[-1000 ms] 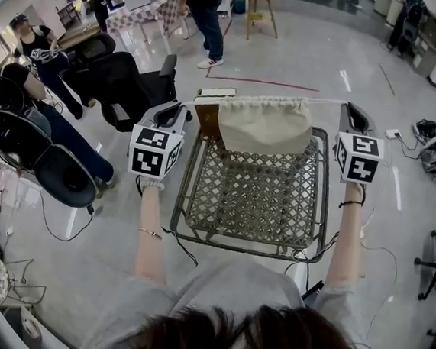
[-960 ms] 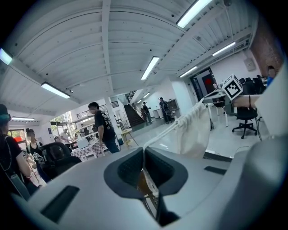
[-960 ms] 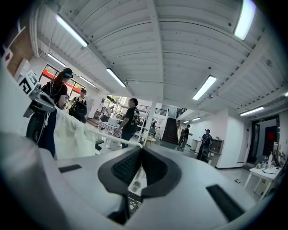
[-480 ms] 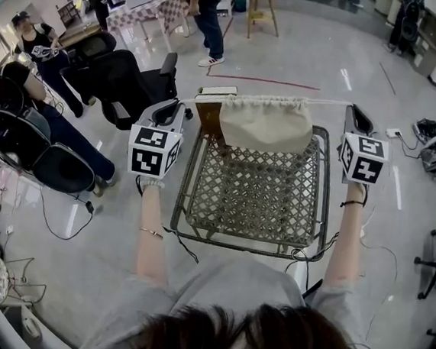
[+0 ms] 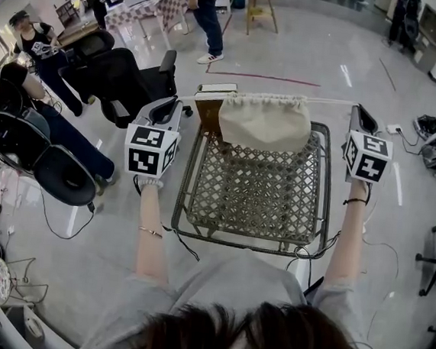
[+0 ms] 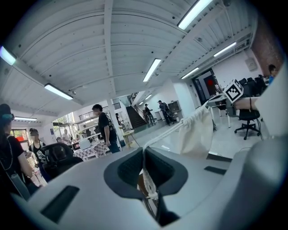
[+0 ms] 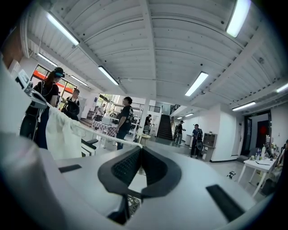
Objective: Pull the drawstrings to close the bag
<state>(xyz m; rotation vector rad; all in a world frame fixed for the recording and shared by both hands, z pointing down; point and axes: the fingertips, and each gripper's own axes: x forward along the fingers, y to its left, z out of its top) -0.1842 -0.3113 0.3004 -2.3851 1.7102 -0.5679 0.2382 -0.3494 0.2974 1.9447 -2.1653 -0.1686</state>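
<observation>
Cream cloth drawstring bag (image 5: pixel 265 122) hangs between the two grippers over the far end of the lattice-topped metal-framed table (image 5: pixel 254 193). Whether its lower edge rests on the lattice cannot be told.

Left gripper (image 5: pixel 177 109): jaws pressed together on the left white cord drawstring (image 5: pixel 199 96). The left gripper view shows the cord end pinched between the pads (image 6: pixel 146 179) and running out to the bag (image 6: pixel 198 134).

Right gripper (image 5: pixel 357 113): jaws likewise closed on the right white cord drawstring (image 5: pixel 332 102). In the right gripper view the cord (image 7: pixel 90 130) leads from the jaws to the bag (image 7: pixel 60 132).

Change noted: against the picture a second ago, the right gripper has edged slightly outward, towards the right of the head view. The left gripper has held its place. Both cords run straight. The bag's mouth is bunched into tight ruffles and looks little narrower than before.

Assessment: the pull appears near its end, with slack largely taken up. Further outward travel would probably lift or drag the bag rather than close it more. Both pinches appear secure.
</observation>
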